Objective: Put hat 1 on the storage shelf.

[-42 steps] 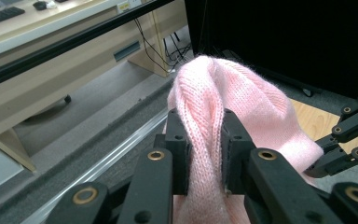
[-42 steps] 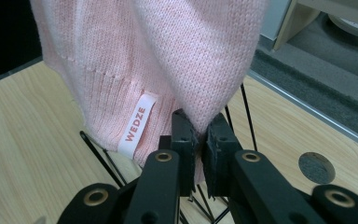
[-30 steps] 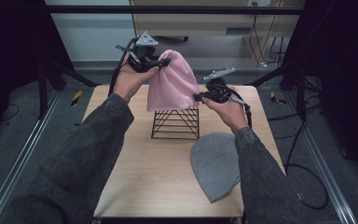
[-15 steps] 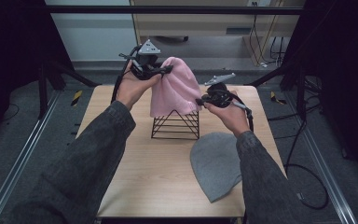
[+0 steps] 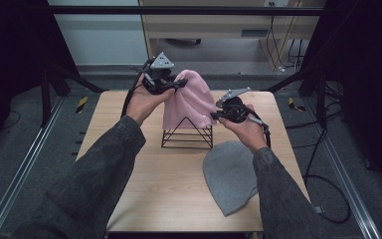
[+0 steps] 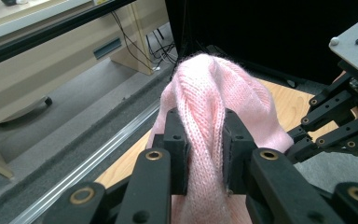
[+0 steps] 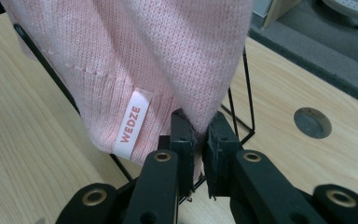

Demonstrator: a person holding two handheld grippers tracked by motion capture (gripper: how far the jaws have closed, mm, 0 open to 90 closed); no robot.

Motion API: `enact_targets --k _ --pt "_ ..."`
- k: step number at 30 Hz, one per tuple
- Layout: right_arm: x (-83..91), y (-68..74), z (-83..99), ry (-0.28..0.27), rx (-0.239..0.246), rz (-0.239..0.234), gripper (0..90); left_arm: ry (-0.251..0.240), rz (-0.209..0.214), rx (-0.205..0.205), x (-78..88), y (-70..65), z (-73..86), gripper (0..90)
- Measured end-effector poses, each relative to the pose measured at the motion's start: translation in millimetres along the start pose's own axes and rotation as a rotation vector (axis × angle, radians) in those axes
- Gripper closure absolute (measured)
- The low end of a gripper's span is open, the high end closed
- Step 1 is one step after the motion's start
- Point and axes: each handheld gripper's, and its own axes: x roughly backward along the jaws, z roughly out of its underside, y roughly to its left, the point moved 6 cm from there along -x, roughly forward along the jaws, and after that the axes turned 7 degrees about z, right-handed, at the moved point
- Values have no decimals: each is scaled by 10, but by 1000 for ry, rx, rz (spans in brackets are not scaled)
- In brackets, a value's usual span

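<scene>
A pink knitted beanie [image 5: 191, 102] hangs over a black wire triangular stand [image 5: 187, 134] at the table's middle back. My left gripper [image 5: 179, 84] is shut on the beanie's upper left part; in the left gripper view a fold of pink knit [image 6: 205, 140] is pinched between the jaws. My right gripper [image 5: 214, 115] is shut on the beanie's lower right edge, where the pink hem [image 7: 198, 126] sits between the jaws. A white label reading WEDZE [image 7: 130, 122] shows on the beanie's inside. A grey beanie [image 5: 231, 174] lies flat on the table at the right front.
The wooden table [image 5: 144, 194] has bare room at its left and front. A round cable hole [image 7: 312, 122] sits in the tabletop near the stand. Metal rails, cables and a desk lie on the floor beyond the table's far edge.
My left gripper has lifted the pink beanie's top up and slightly right. The right gripper stays at the lower right edge, nearly still.
</scene>
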Motion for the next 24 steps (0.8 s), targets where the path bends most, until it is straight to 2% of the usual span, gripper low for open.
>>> enact_targets --k 17,24 --pt "-83 45 326 39 -6 3 832 39 50 -14 -122 -159 249 746" --pt "-119 85 444 53 -11 0 832 50 58 3 -135 -214 367 746"
